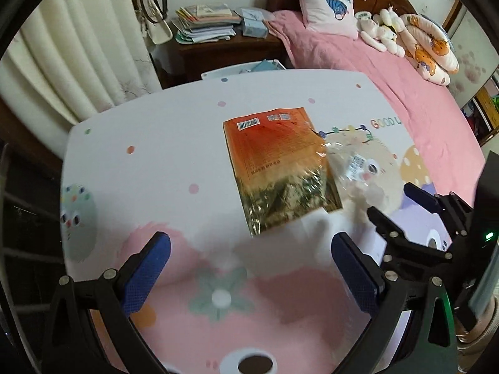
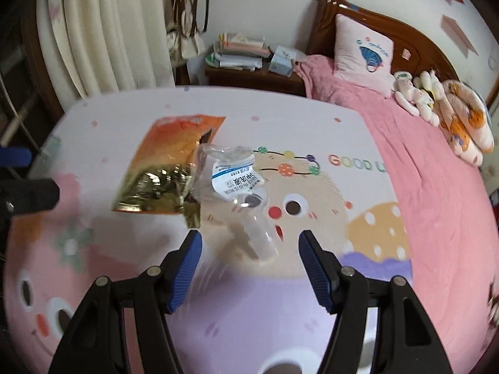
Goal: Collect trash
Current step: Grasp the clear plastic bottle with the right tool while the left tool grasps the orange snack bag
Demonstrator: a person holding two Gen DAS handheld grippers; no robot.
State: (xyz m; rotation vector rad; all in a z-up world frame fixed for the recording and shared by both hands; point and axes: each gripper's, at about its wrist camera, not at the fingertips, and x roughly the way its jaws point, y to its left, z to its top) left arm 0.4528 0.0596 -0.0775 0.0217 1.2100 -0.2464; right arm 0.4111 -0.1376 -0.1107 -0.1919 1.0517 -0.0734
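Just beyond the 2 released tongs, left (image 1: 251, 266) and right (image 2: 248, 257), lie touching wrapper (image 1: 274, 168) and bottle (image 2: 241, 193).

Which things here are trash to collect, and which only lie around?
Trash:
- orange snack bag
- clear plastic wrapper, touching the bag

Only lying around:
- pillow
- plush toys
- paper stack
- tissue box
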